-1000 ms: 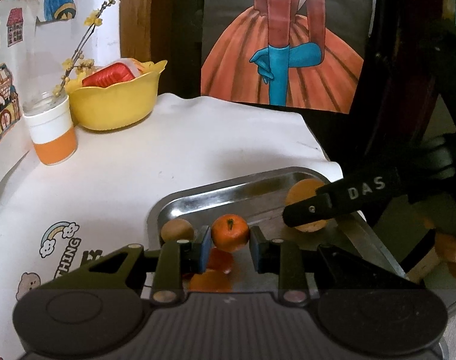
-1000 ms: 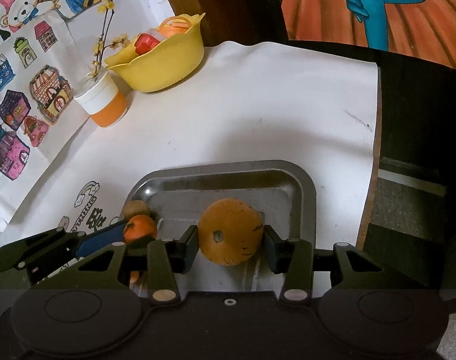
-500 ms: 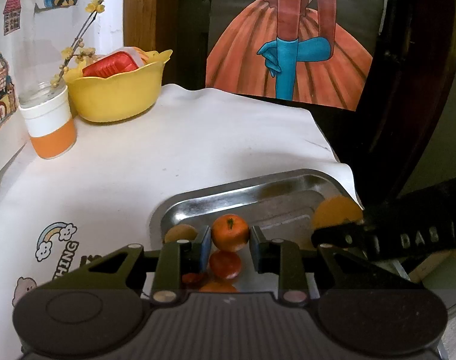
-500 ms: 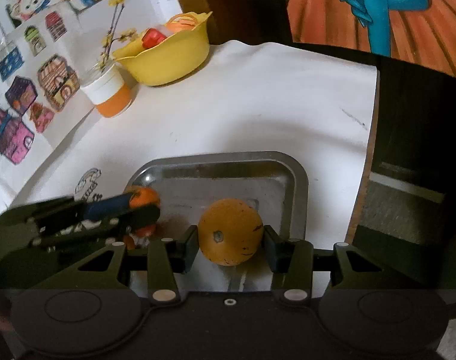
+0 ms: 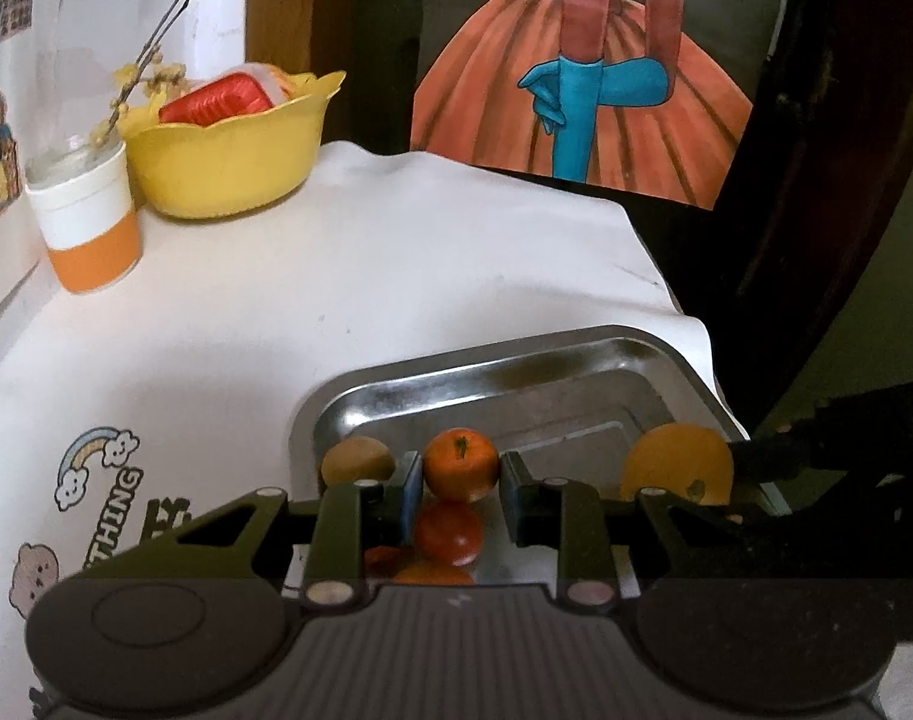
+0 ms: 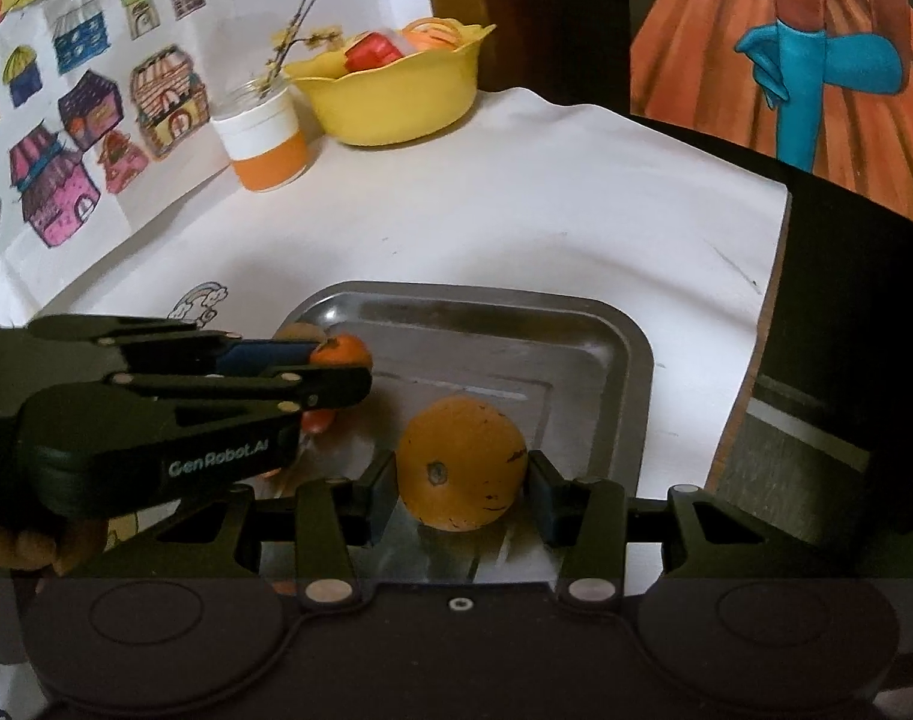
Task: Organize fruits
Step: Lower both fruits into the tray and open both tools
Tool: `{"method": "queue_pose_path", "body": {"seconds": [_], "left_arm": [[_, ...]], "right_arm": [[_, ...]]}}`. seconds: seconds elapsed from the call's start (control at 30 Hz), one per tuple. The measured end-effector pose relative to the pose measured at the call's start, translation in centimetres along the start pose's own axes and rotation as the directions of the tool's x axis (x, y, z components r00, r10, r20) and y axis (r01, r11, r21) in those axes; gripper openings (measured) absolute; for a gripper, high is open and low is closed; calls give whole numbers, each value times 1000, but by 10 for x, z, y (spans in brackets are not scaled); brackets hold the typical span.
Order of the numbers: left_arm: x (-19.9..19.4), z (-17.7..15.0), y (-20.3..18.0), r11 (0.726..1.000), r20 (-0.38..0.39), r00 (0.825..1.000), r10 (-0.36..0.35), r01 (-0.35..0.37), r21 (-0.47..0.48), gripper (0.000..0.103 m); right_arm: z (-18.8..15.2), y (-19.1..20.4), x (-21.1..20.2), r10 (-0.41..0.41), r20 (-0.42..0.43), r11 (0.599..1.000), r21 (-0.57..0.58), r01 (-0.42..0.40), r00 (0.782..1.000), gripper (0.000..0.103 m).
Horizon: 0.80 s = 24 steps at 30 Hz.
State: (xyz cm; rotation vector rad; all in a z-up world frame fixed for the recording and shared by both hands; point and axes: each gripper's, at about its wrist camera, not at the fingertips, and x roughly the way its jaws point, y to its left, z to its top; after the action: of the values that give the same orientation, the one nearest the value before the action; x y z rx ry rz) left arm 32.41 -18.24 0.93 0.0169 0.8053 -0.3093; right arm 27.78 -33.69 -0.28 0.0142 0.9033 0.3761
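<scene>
My left gripper (image 5: 461, 483) is shut on a small tangerine (image 5: 461, 463), held above the steel tray (image 5: 516, 354). My right gripper (image 6: 461, 486) is shut on a large orange (image 6: 461, 462) over the same tray (image 6: 630, 348). In the right wrist view the left gripper (image 6: 354, 369) reaches in from the left with the tangerine (image 6: 342, 350) at its tip. A brownish fruit (image 5: 357, 461) lies in the tray's near-left corner, and a red fruit (image 5: 447, 531) sits under the tangerine. The large orange (image 5: 675, 471) shows at the right of the left wrist view.
A yellow bowl (image 5: 228, 162) with a red packet stands at the back left, next to a white-and-orange jar (image 5: 87, 228) holding flower twigs. A white cloth (image 5: 396, 276) covers the table; its right edge drops off close to the tray. A painted picture (image 5: 582, 90) stands behind.
Both grippers have risen and drawn back a little, each lifting its fruit off the tray. The right gripper with the orange has slid to the right in the left wrist view.
</scene>
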Motion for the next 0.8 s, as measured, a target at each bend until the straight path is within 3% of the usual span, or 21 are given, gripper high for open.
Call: {"method": "queue_pose_path", "body": {"seconds": [0.8], "left_arm": [[5,2,7,999,-20,1000,-14,14,-40,30]], "right_arm": [[-1,10,4,-18,10,999,-48,18,1000,47]]}}
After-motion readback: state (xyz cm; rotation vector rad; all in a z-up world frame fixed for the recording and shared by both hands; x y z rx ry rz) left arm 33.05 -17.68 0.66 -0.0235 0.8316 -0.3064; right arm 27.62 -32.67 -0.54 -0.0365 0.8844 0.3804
